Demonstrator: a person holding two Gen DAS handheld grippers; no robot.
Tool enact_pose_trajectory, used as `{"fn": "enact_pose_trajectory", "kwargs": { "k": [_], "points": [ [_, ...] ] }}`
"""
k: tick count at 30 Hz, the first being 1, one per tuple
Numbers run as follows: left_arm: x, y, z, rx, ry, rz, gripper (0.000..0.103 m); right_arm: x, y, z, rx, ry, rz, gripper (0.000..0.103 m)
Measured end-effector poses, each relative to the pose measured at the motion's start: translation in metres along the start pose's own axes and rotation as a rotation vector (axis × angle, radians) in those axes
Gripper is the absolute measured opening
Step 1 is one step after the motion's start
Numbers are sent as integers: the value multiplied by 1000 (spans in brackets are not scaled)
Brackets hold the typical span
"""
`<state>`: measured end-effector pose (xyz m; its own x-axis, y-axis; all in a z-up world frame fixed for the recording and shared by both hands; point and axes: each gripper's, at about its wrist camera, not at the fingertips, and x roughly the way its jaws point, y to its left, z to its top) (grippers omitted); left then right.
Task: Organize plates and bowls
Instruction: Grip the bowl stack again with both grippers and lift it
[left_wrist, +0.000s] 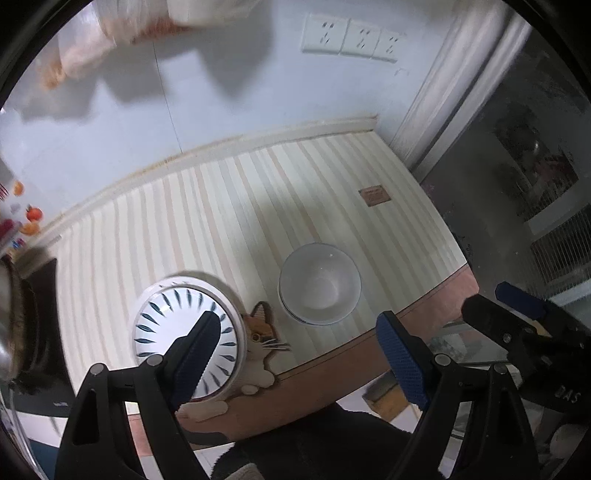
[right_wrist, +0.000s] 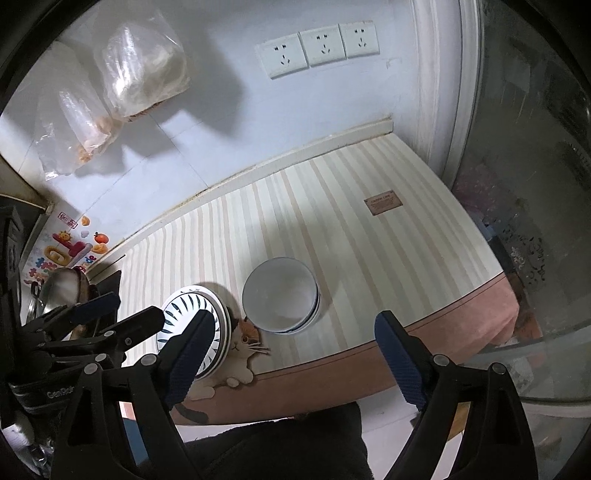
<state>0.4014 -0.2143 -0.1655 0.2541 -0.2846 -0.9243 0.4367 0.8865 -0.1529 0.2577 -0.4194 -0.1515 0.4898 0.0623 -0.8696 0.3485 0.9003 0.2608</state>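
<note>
A white plate with blue leaf marks (left_wrist: 173, 325) lies on the striped mat near its front left; it also shows in the right wrist view (right_wrist: 192, 314). A plain white bowl (left_wrist: 319, 284) stands to its right, on what looks like a second dish, and shows in the right wrist view (right_wrist: 279, 299). My left gripper (left_wrist: 299, 343) is open and empty, above the mat's front edge, its left finger over the plate. My right gripper (right_wrist: 295, 343) is open and empty, held above the front edge, and shows at the right of the left wrist view (left_wrist: 498, 302).
The striped mat (left_wrist: 229, 206) has a cat picture (left_wrist: 262, 339) at its front and covers a table against a white wall with sockets (right_wrist: 317, 48). Plastic bags (right_wrist: 140, 70) hang on the wall. A glass tank (right_wrist: 535, 184) stands right. Pots (right_wrist: 59, 291) sit left.
</note>
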Motion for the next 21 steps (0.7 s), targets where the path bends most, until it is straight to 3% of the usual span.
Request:
{"fn": "enact_pose_trajectory", "kwargs": {
  "k": [7,16,21],
  "points": [
    [94,30,27,-155,143,-109,86,59,-30,9,59,58,101,91],
    [205,46,32,-262,338,-189,85,198,-77,9,174,250,315,91],
    [243,46,27,-285,417,-242,76,261,-90,0,211,343,409,91]
  ]
}}
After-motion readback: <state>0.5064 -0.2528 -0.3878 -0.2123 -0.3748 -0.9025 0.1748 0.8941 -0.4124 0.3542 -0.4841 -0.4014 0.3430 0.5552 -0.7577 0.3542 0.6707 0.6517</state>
